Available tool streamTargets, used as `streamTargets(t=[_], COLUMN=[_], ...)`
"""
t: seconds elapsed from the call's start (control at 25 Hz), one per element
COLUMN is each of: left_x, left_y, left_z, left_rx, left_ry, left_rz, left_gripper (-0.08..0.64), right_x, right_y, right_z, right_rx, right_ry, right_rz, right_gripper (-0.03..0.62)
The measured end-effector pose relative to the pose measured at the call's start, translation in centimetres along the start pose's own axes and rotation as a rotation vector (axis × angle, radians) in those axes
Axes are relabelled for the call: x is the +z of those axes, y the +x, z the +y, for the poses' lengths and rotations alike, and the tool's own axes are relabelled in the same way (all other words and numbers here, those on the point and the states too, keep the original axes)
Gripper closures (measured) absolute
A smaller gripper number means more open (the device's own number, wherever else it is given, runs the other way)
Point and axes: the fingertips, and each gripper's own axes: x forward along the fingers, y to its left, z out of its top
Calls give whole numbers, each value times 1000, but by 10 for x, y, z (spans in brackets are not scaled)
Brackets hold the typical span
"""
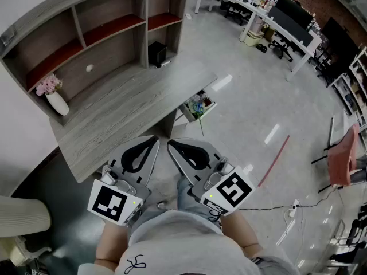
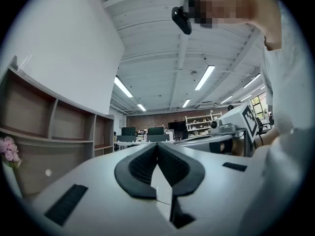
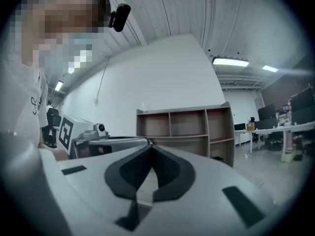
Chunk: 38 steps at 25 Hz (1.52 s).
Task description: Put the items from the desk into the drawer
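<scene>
The grey wooden desk (image 1: 132,105) carries a shelf unit (image 1: 86,33). On it stand a white vase of pink flowers (image 1: 55,98) at the left and a small black box (image 1: 156,54) near the right shelf. Below the desk's right end an open drawer (image 1: 198,106) holds colourful things. Both grippers hover low, close to the person's body, in front of the desk. My left gripper (image 1: 155,139) is shut and empty, its pads (image 2: 146,162) meeting. My right gripper (image 1: 170,144) is likewise shut on nothing, its pads (image 3: 165,173) pressed together.
A white chair (image 1: 17,216) stands at the lower left. A red chair (image 1: 343,156) is at the right, with a cable (image 1: 298,205) and a red strip (image 1: 273,160) on the polished floor. Office tables with monitors (image 1: 275,16) line the far side.
</scene>
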Motion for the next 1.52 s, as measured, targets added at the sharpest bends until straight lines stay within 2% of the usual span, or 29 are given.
streamTargets(t=[0.52, 0.72, 1.12, 1.52], left_x=[-8, -13, -19, -16], left_y=[16, 33, 113, 214], left_z=[9, 13, 44, 77], left_rx=[-7, -22, -23, 34], left_ry=[-11, -18, -20, -19], left_rz=[10, 12, 24, 19], left_gripper=[549, 549, 549, 549], right_x=[-6, -8, -3, 3], right_y=[6, 7, 32, 57], right_z=[-17, -40, -127, -224], right_rx=[-11, -42, -31, 87], right_ry=[15, 58, 44, 48], right_rz=[0, -23, -27, -7], right_gripper=[584, 584, 584, 584])
